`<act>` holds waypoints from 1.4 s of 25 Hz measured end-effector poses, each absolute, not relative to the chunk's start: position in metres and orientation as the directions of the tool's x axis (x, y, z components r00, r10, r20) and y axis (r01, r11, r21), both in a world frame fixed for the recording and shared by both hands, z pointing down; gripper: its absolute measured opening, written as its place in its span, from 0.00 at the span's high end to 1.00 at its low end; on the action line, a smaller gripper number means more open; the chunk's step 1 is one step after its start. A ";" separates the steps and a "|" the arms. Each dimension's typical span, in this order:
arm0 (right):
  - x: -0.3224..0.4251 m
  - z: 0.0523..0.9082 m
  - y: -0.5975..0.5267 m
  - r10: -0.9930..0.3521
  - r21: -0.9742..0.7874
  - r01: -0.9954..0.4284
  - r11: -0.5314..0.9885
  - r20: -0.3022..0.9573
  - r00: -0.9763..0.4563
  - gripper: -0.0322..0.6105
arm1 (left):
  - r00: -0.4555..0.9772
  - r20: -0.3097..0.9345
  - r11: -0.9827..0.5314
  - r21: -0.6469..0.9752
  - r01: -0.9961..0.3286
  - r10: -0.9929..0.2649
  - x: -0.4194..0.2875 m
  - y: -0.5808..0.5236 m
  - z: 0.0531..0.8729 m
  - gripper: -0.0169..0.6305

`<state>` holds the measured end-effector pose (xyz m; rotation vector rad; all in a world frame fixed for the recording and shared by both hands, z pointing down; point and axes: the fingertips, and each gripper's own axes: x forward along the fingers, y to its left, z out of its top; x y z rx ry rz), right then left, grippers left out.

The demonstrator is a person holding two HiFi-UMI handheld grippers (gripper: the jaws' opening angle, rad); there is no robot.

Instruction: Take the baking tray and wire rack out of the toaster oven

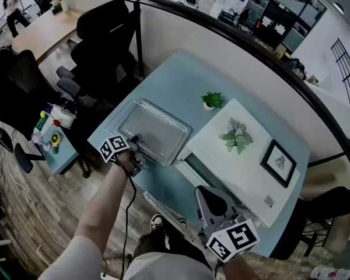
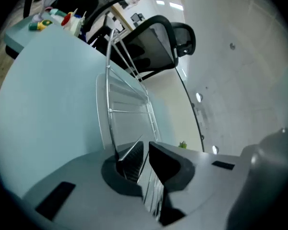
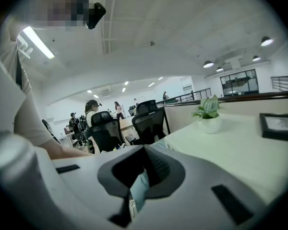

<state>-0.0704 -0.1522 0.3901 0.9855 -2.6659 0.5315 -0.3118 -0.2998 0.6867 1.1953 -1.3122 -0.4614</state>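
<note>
The left gripper [image 1: 136, 141] is clenched on the near rim of the shallow silver metal baking tray [image 1: 154, 130]. The tray lies under the thin wire rack [image 2: 127, 110] on the pale blue table [image 1: 181, 86], beside the white box-shaped toaster oven [image 1: 248, 168]. The right gripper [image 1: 205, 194] is closed on nothing.

Baking tray [image 1: 154, 130] lay mid-table [image 1: 181, 86], wire rack [image 2: 129, 111] in it, left gripper [image 1: 135, 150] at its 7 o'clock rim, toaster oven [image 1: 245, 179] at its 3 o'clock, leafy plant [image 1: 236, 136] and picture frame [image 1: 279, 163] on the oven, office chairs [image 1: 102, 45] at 11 o'clock.
</note>
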 end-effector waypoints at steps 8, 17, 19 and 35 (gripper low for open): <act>-0.076 0.400 -0.145 -0.556 -0.265 -0.658 0.705 0.369 -0.745 0.95 | 0.182 0.621 0.448 0.710 -0.543 -0.763 -0.316 -0.301 0.689 0.65; -0.074 0.399 -0.139 -0.562 -0.272 -0.659 0.701 0.358 -0.746 0.95 | 0.139 0.729 0.402 0.514 -0.758 -0.670 -0.304 -0.295 0.686 0.39; -0.072 0.398 -0.137 -0.566 -0.275 -0.661 0.698 0.354 -0.745 0.95 | 0.132 0.759 0.399 0.472 -0.786 -0.637 -0.302 -0.293 0.689 0.36; -0.042 0.411 -0.114 -0.584 -0.308 -0.689 0.656 0.372 -0.722 0.95 | -0.055 0.815 0.463 0.271 -0.844 -0.576 -0.315 -0.263 0.702 0.25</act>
